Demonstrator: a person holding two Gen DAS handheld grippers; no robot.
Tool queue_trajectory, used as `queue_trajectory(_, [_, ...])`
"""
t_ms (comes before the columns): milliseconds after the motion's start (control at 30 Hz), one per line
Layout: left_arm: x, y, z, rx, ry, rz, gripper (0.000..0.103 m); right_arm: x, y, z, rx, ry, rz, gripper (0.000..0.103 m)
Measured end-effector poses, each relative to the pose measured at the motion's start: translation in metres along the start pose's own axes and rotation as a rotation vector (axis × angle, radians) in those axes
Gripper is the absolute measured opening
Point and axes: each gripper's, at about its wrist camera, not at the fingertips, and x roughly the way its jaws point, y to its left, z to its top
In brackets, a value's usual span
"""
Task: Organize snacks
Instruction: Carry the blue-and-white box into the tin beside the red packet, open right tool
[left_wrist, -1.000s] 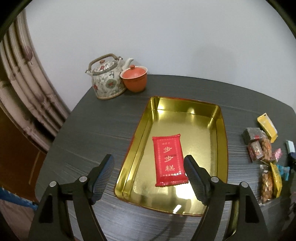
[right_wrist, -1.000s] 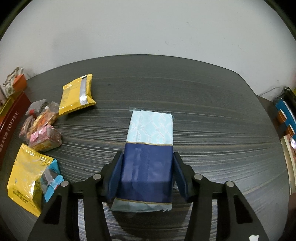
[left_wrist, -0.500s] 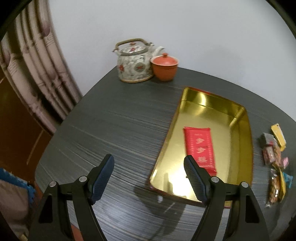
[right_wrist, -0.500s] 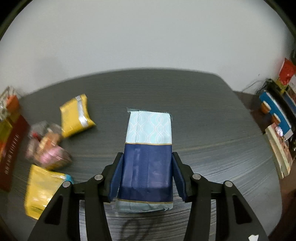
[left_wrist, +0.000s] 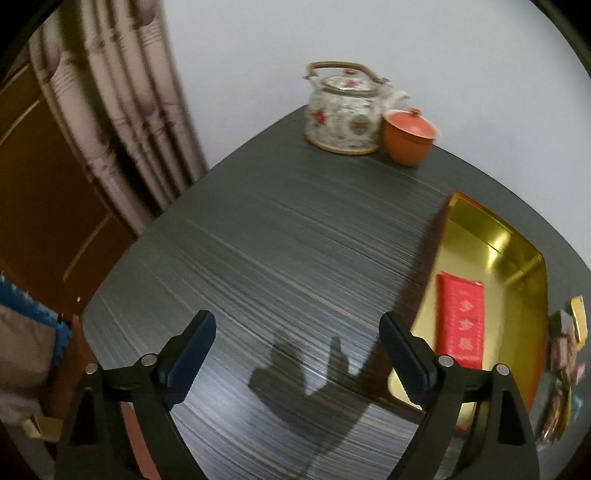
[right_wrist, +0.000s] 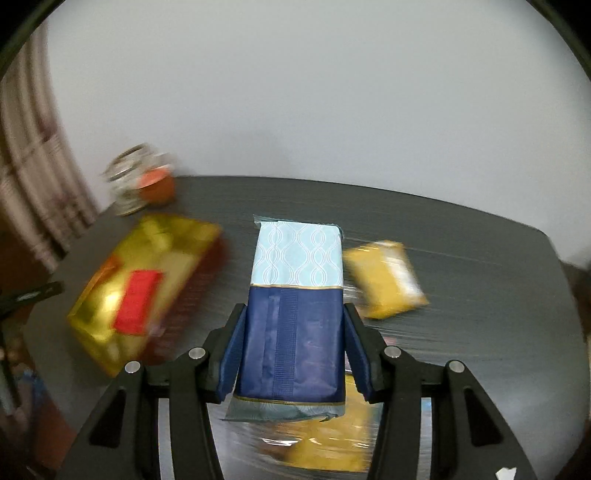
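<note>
Dark table: gold tin holds one red packet so far. Right gripper clamps blue packet (airborne, tin-bound); left gripper empty, just widened. Yellow packets remain.

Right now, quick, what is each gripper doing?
Left gripper: jaws open, just been opening wider, nothing between them.
Right gripper: jaws shut on the blue snack packet.

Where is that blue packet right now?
The blue packet sits at the centre of the right wrist view, clamped in the right gripper and held above the table, between the gold tray and a yellow snack bag.
</note>
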Motion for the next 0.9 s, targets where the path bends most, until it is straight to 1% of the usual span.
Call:
queue_trajectory(100, [0.001,0.009,0.002,-0.030,-0.003,0.018,0.091,0.015,0.047,0.009,-0.069,0.025,0.055,0.046])
queue_trajectory(167, [0.002,0.013,0.002,-0.043,-0.003,0.021,0.091,0.025,0.070,0.014,-0.111,0.030,0.072,0.047])
queue_trajectory(300, [0.003,0.015,0.002,-0.049,0.001,0.012,0.091,0.060,0.109,0.020,-0.155,0.080,0.094,0.047])
queue_trajectory(433, [0.005,0.015,0.002,-0.054,0.007,0.003,0.091,0.087,0.131,0.022,-0.190,0.127,0.086,0.047])
queue_trajectory(567, [0.007,0.013,0.003,-0.058,0.004,-0.015,0.091,0.106,0.145,0.023,-0.204,0.150,0.080,0.047])
queue_trajectory(700, [0.008,0.011,0.004,-0.053,0.004,-0.024,0.091,0.115,0.153,0.021,-0.222,0.167,0.067,0.047])
queue_trajectory(800, [0.011,0.011,0.003,-0.074,0.033,-0.067,0.091,0.121,0.154,0.021,-0.222,0.179,0.061,0.047])
queue_trajectory(900, [0.013,0.010,0.003,-0.068,0.034,-0.065,0.091,0.123,0.155,0.022,-0.226,0.169,0.048,0.047])
